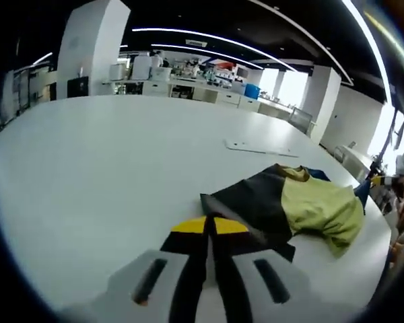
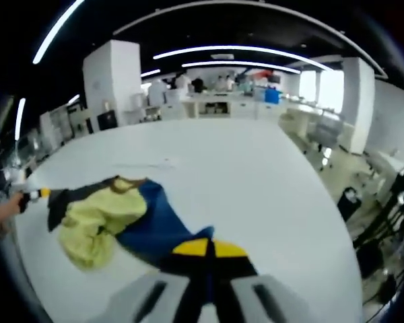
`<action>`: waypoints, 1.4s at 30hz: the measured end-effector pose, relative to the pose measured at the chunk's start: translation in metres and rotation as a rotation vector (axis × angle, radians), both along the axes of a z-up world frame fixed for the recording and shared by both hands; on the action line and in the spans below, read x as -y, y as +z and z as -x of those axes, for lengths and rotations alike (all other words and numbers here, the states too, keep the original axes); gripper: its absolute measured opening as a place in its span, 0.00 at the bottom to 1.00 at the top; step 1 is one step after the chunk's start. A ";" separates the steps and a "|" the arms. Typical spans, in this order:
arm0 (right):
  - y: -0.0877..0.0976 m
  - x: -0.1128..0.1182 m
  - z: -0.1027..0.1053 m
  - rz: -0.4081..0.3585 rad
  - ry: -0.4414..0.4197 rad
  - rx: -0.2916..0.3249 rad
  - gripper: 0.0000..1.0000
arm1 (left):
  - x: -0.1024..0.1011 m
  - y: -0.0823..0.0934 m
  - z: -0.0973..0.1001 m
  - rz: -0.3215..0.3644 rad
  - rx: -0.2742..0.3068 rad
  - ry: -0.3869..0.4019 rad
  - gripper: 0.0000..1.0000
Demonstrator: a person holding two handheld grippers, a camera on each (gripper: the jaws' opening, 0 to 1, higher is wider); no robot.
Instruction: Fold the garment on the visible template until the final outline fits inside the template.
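The garment (image 1: 289, 202) is seen crumpled on the white desk (image 1: 121, 168), stretched lengthwise between the two tools. The left hand-held gripper (image 1: 209, 225) is closed on its black end; the right hand-held gripper (image 2: 207, 249) is closed on its blue end (image 2: 155, 225). The yellow-green middle (image 2: 97, 219) is bunched well apart from both. A pale flat strip (image 1: 259, 147) lies beyond the cloth; whether it belongs to the template cannot be told. The gripped edges are hidden under the jaws.

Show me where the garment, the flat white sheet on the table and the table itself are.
garment (image 1: 323, 208), left gripper view, yellow-green panel.
flat white sheet (image 1: 259, 147), left gripper view, its middle.
table (image 1: 108, 168), left gripper view, bare top.
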State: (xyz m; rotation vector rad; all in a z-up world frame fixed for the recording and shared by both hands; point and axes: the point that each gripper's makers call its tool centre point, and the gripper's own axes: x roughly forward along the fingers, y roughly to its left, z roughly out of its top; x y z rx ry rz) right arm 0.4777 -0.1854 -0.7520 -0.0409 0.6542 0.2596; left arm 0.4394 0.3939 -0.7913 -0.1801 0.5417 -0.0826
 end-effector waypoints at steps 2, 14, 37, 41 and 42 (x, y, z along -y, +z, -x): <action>-0.007 0.009 -0.002 0.016 -0.019 -0.028 0.00 | -0.005 -0.006 -0.003 -0.020 -0.018 -0.002 0.00; -0.033 0.050 -0.025 0.084 -0.062 -0.093 0.00 | -0.022 -0.029 -0.015 -0.114 -0.072 -0.028 0.00; -0.061 0.072 -0.042 0.238 -0.080 -0.185 0.00 | -0.030 -0.031 -0.021 -0.124 -0.123 -0.011 0.00; -0.062 0.068 -0.038 0.232 -0.065 -0.188 0.00 | -0.035 -0.031 -0.018 -0.146 -0.132 0.004 0.03; -0.063 0.066 -0.037 0.234 -0.054 -0.191 0.00 | -0.037 -0.029 -0.019 -0.129 -0.121 0.012 0.07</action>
